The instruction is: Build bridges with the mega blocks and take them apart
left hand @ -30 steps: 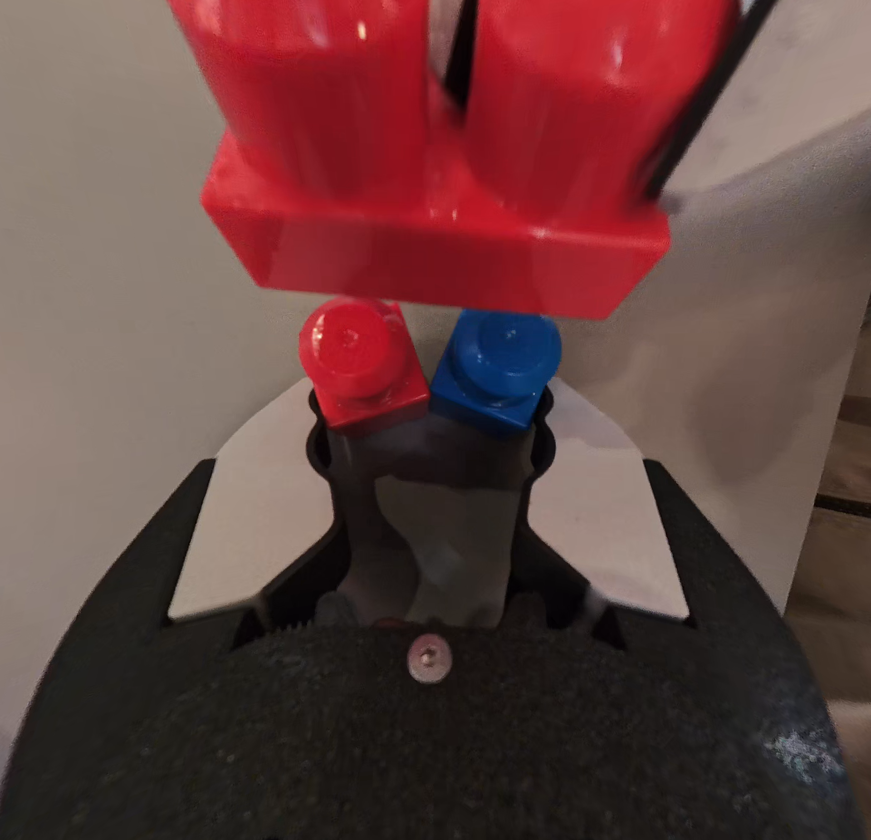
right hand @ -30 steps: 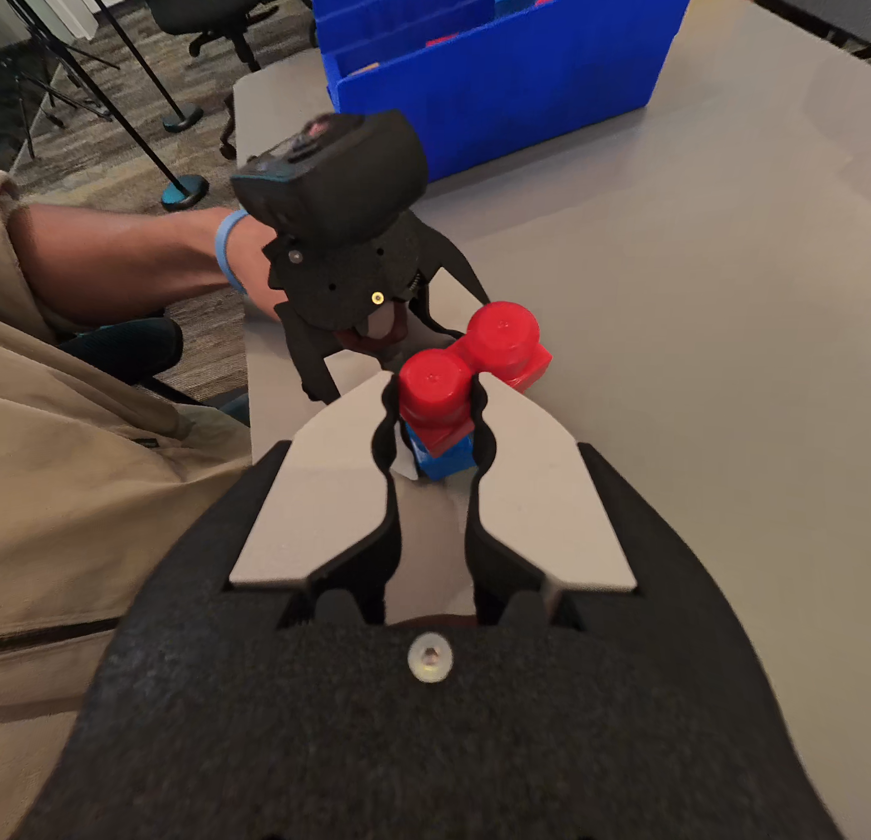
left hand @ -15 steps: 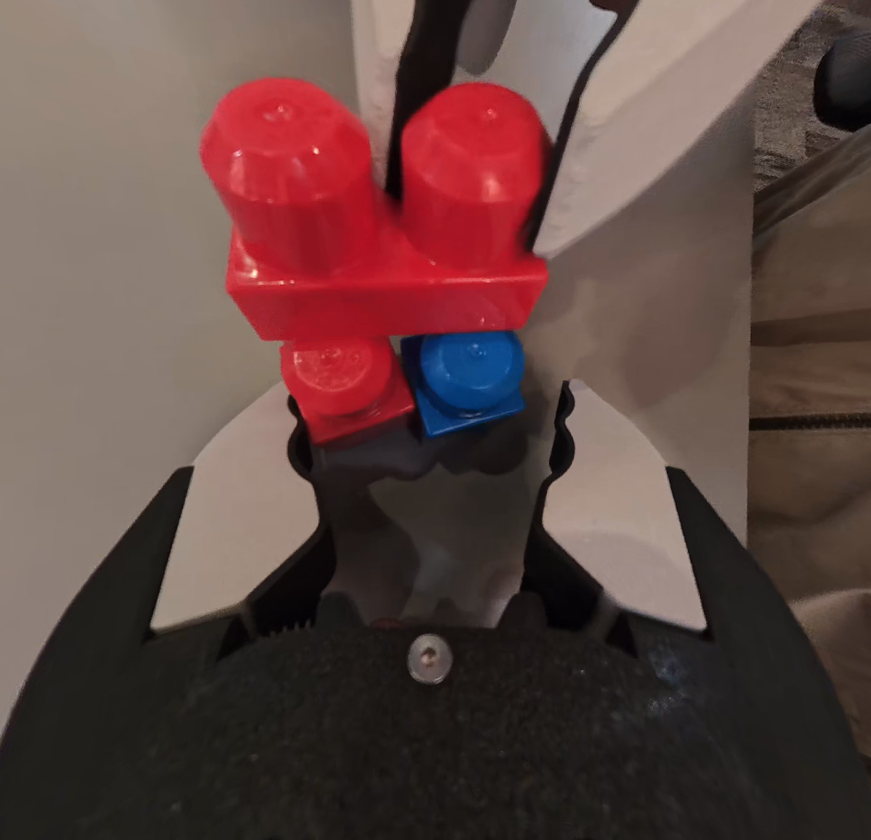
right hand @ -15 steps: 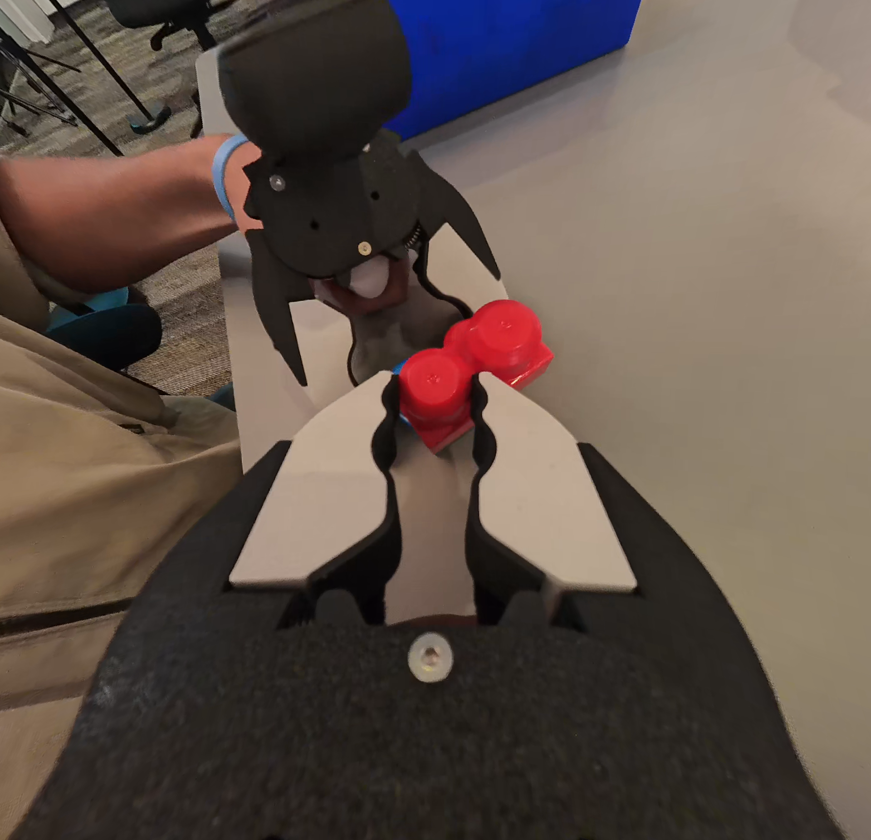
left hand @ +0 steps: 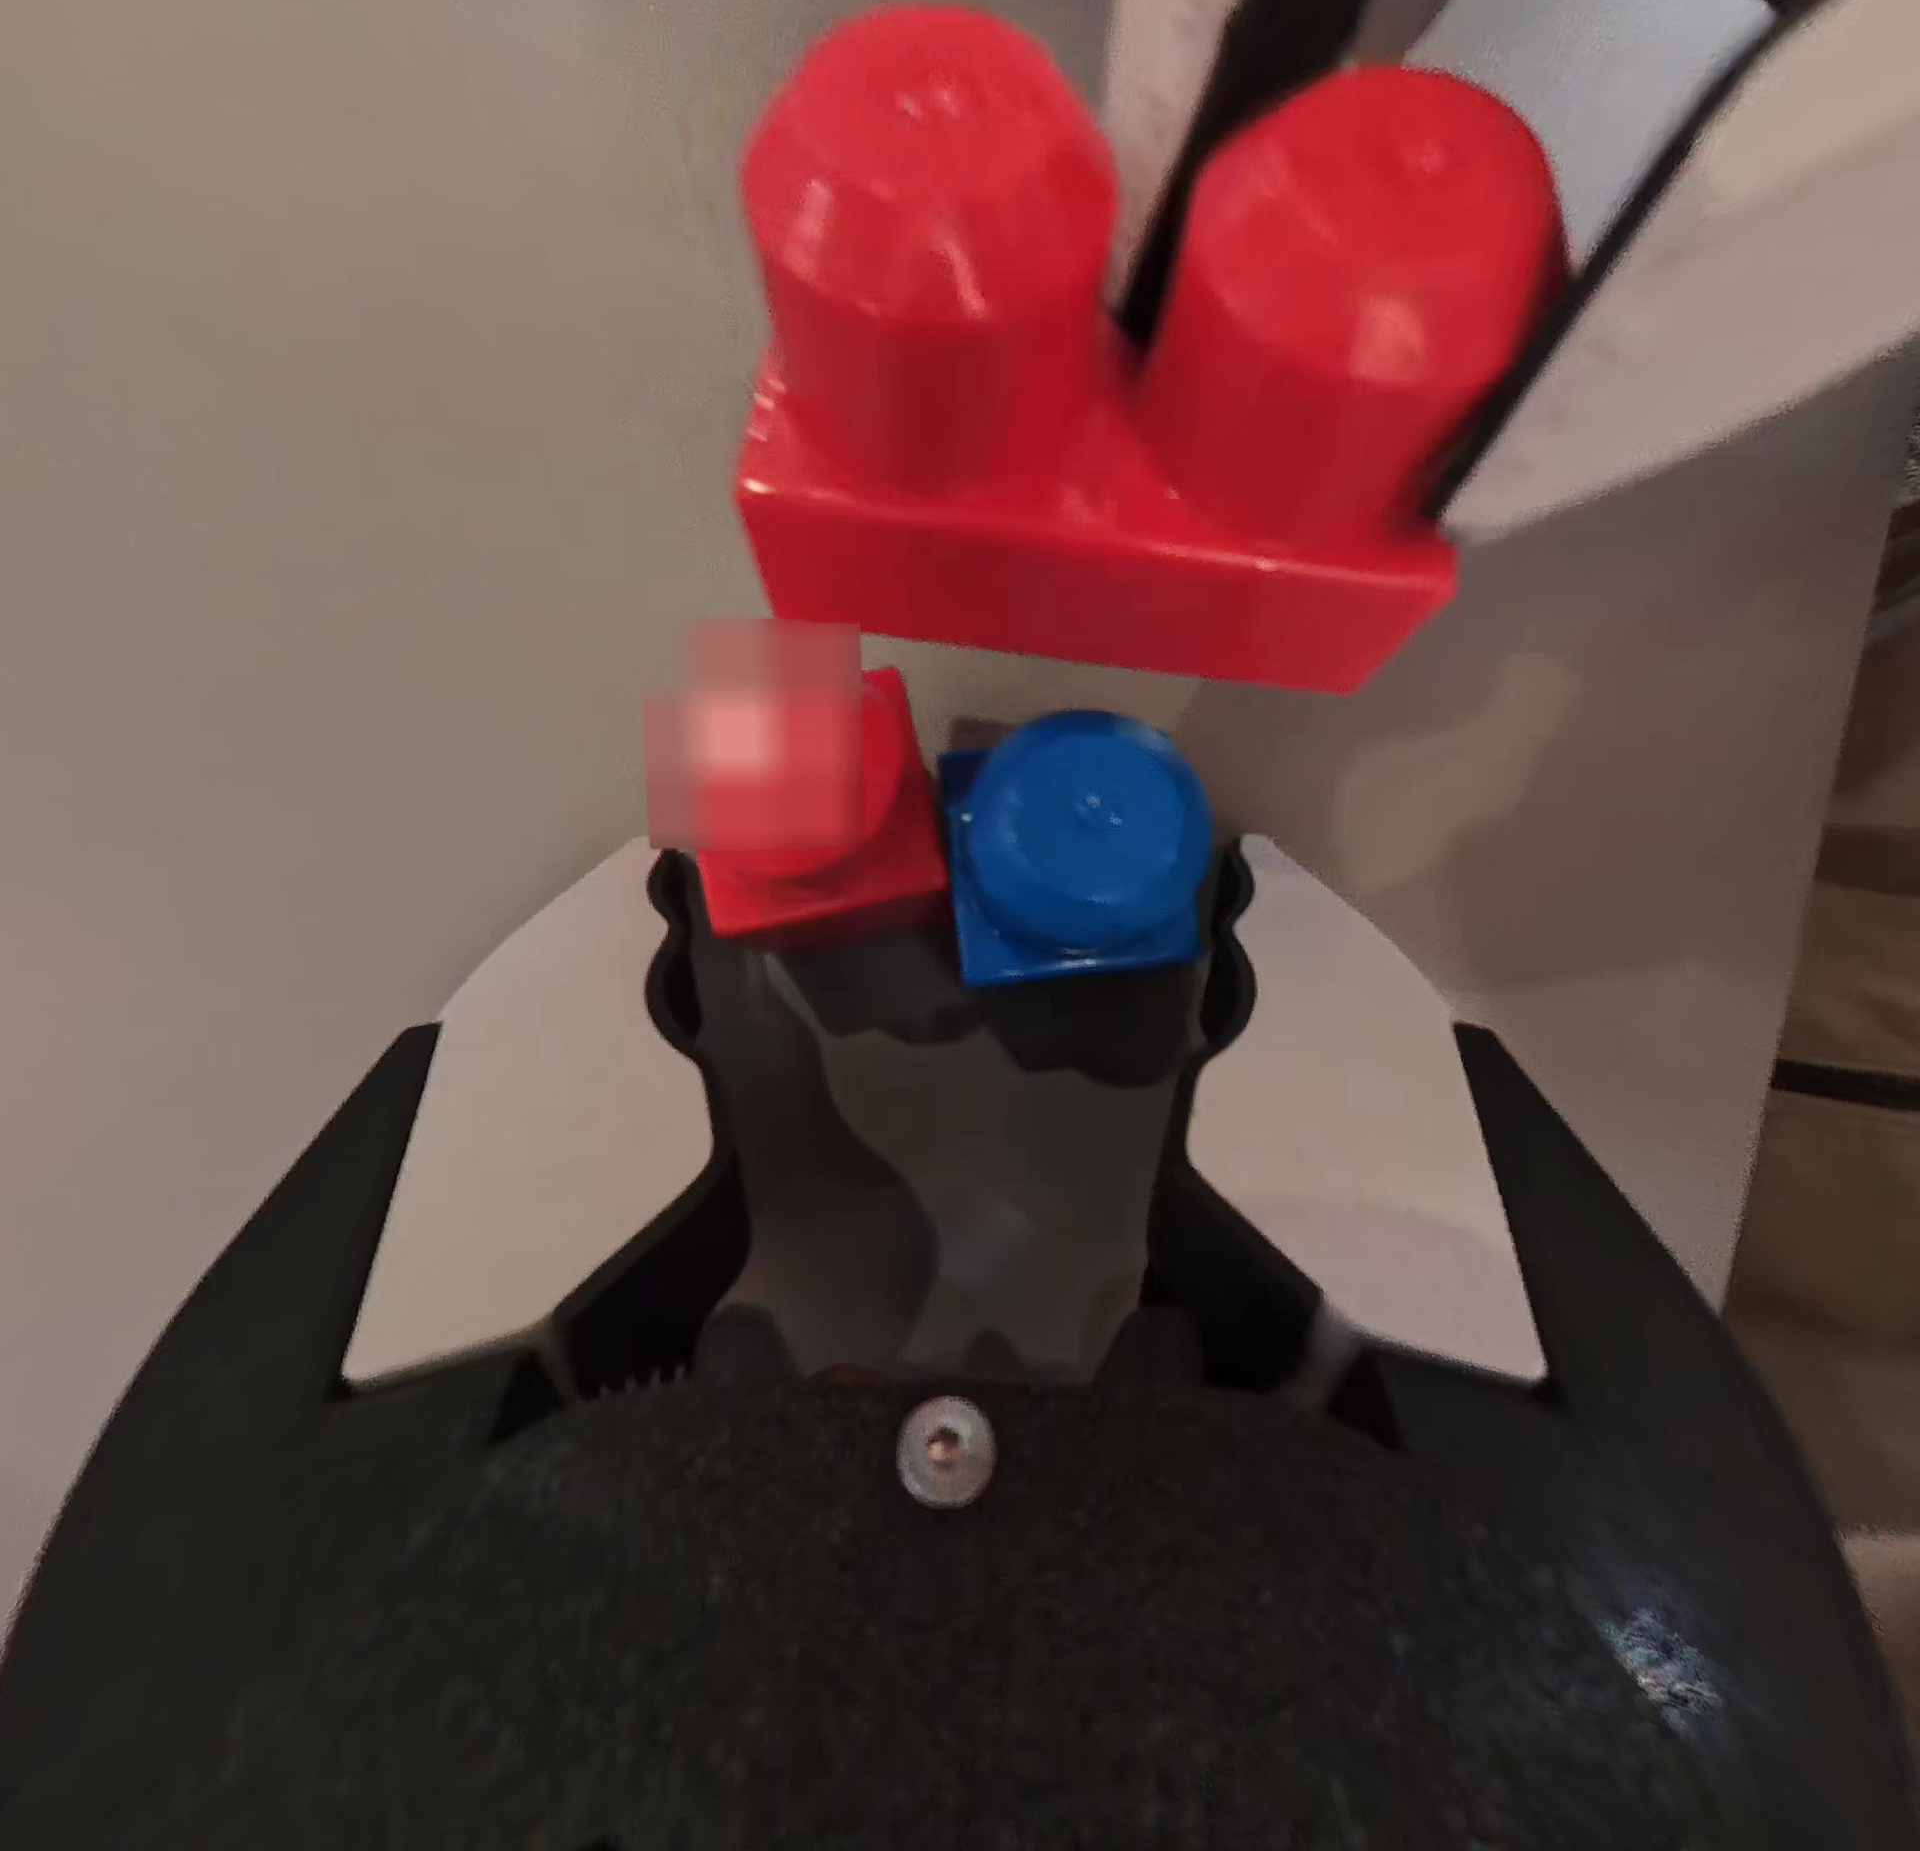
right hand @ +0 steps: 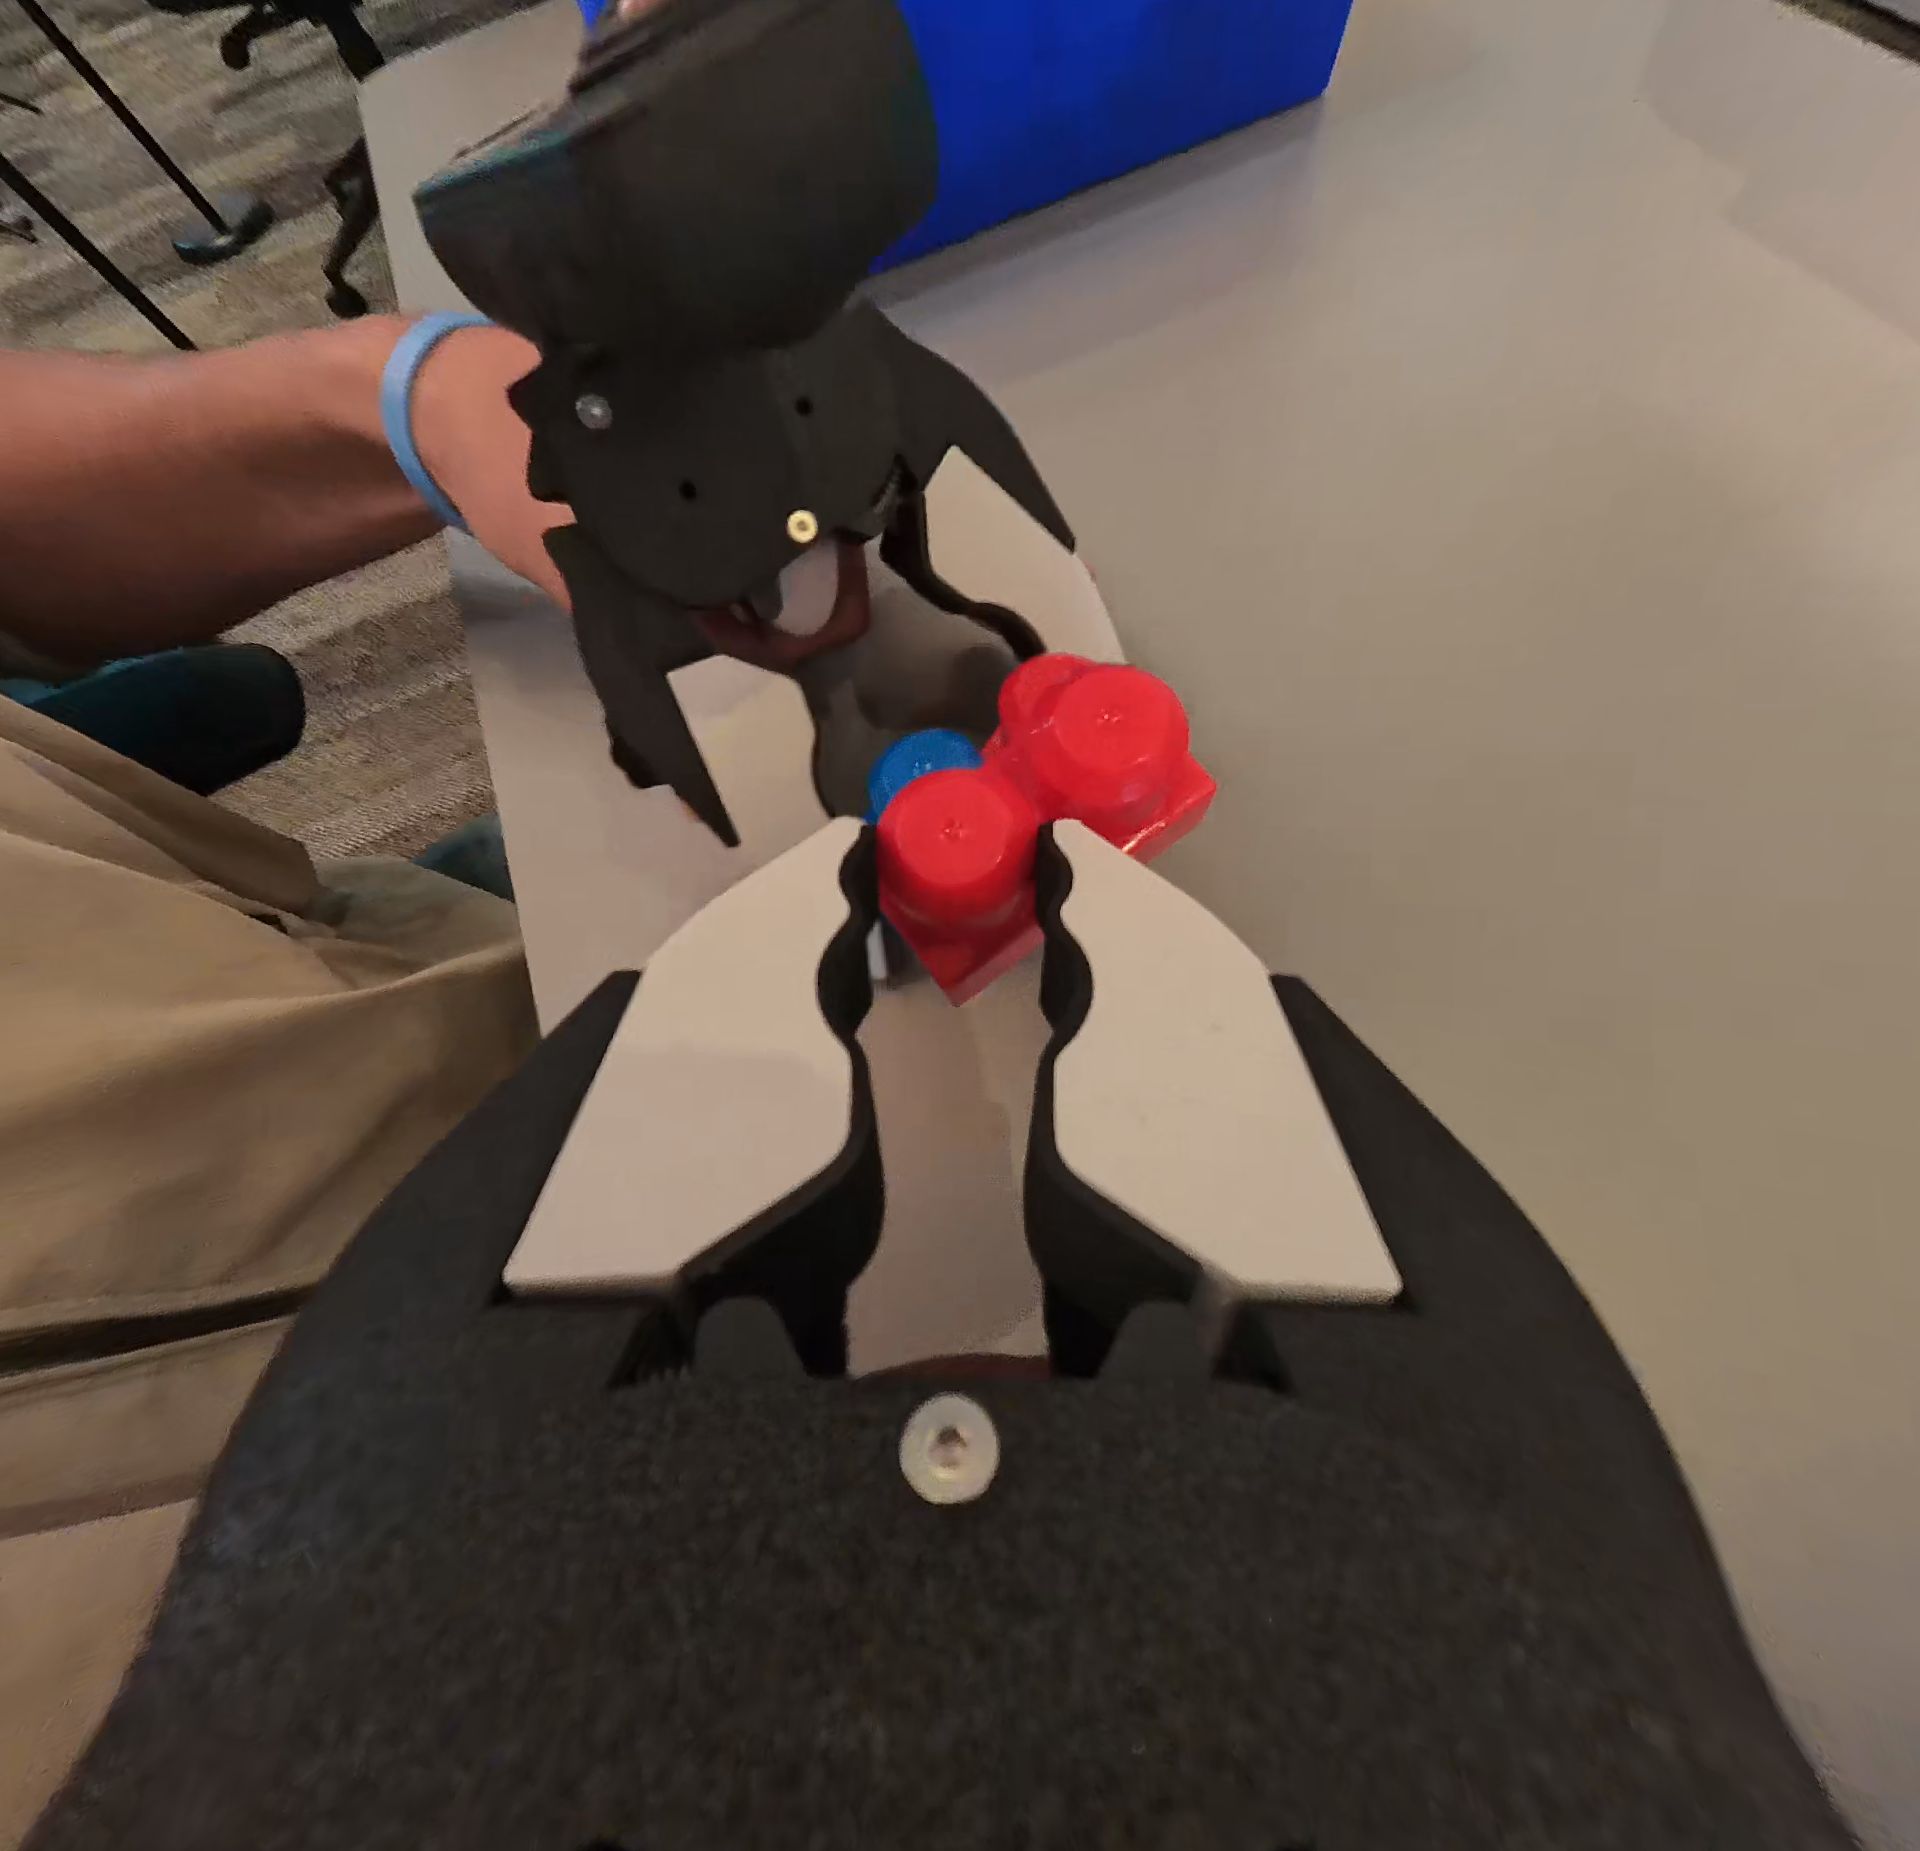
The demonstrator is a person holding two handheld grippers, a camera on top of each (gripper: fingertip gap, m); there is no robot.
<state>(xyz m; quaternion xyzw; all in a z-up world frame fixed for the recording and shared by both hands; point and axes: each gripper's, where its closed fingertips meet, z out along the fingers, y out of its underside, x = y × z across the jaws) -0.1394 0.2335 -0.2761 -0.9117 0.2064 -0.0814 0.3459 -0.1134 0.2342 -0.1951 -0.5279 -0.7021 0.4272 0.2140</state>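
Presently, dismantling: right hand-held gripper [right hand: 951,856] grasps red two-stud block [right hand: 1039,814], lifted clear; left hand-held gripper [left hand: 951,902] brackets red single block [left hand: 831,866] and blue single block [left hand: 1081,856], grip uncertain; pillars remain on surface [right hand: 1507,554].

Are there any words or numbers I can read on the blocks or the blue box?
None. The red two-stud block, the blue block, the small red block and the blue bin show no writing. A mosaic patch hides the small red block's stud.
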